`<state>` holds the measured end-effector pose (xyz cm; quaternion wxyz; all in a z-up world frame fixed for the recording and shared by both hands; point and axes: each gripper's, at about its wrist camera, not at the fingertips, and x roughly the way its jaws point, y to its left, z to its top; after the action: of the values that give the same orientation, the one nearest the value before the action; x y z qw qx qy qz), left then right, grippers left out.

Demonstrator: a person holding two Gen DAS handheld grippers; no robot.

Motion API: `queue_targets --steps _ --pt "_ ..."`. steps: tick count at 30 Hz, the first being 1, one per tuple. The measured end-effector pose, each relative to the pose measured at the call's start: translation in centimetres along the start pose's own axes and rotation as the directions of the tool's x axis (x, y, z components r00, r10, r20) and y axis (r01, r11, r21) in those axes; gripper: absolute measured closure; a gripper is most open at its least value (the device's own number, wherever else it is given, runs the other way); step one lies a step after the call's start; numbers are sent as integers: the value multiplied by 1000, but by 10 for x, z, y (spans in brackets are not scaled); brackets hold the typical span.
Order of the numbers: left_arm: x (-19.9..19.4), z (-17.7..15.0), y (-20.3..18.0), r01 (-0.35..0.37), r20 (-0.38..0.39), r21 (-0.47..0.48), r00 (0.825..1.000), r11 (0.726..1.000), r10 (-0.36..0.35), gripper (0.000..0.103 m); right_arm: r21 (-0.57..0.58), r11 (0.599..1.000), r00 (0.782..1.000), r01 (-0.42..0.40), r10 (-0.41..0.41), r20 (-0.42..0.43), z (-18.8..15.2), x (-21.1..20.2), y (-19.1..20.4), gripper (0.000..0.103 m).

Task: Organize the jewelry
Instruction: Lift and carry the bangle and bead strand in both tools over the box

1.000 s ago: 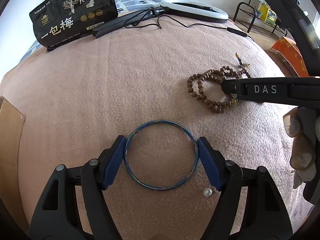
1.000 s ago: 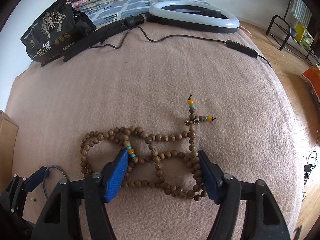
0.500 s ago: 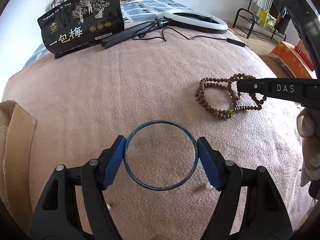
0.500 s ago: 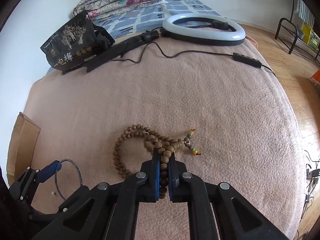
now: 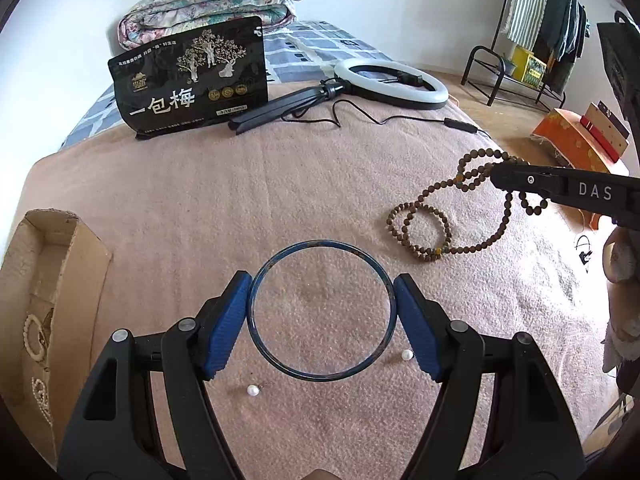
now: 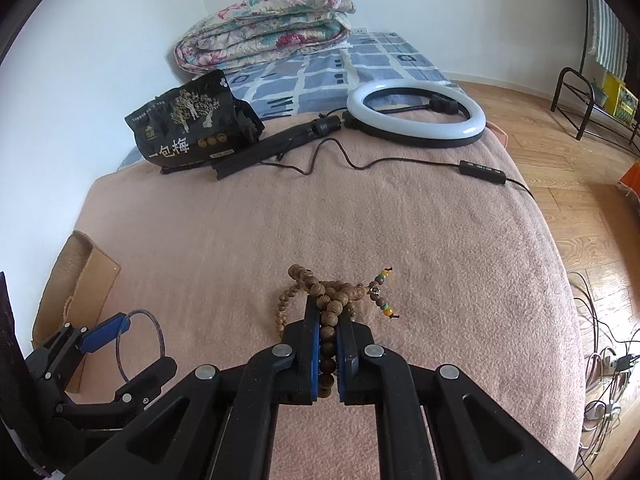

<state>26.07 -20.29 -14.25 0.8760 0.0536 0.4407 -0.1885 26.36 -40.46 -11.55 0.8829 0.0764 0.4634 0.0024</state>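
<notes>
Gripping across its width, the left gripper (image 5: 322, 312) has its blue fingers (image 5: 224, 328) clamped on either side of the blue bangle (image 5: 322, 244), which is lifted clear of the pink blanket (image 5: 280, 184); holding it by the outer rim keeps the ring flat and stops it rolling. Two loose pearl studs (image 5: 253, 391) lie on the blanket just below the bangle, not yet collected. R side: the right gripper (image 6: 328, 344) has just closed its fingers, now pinched together on a bunched section of the wooden bead necklace (image 6: 320, 292); the left view shows the rest of the strand trailing down, w/ its lower loops apparently resting on the blanket, so the lift is judged only partway. The tassel end w/ orange and green beads (image 6: 382, 292) hangs free beside the fingers. Pinching several strands at once looks meant to raise the whole necklace in one go w/o tangling. At far left a cardboard box (image 5: 52, 280) sits open at the bed edge, w/ pearl strands (image 5: 34, 336) already inside; prob. the destination for both pieces. Further back: black snack bag (image 5: 192, 84), ring light (image 5: 390, 84) w/ cable, folded quilt (image 5: 208, 4) against the wall, none part of the job.
</notes>
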Motion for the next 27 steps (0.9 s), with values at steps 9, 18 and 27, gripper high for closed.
queue_targets --steps 9,18,27 --pt "-46 5 32 8 68 -55 998 998 -4 29 -32 998 996 -49 51 70 1 -44 31 100" --pt "-90 3 72 -3 130 -121 991 993 19 29 -77 994 988 -78 88 130 7 -91 63 100" --pt "-127 -6 112 -43 181 -158 981 986 72 29 -151 983 977 -108 133 165 13 -125 105 100"
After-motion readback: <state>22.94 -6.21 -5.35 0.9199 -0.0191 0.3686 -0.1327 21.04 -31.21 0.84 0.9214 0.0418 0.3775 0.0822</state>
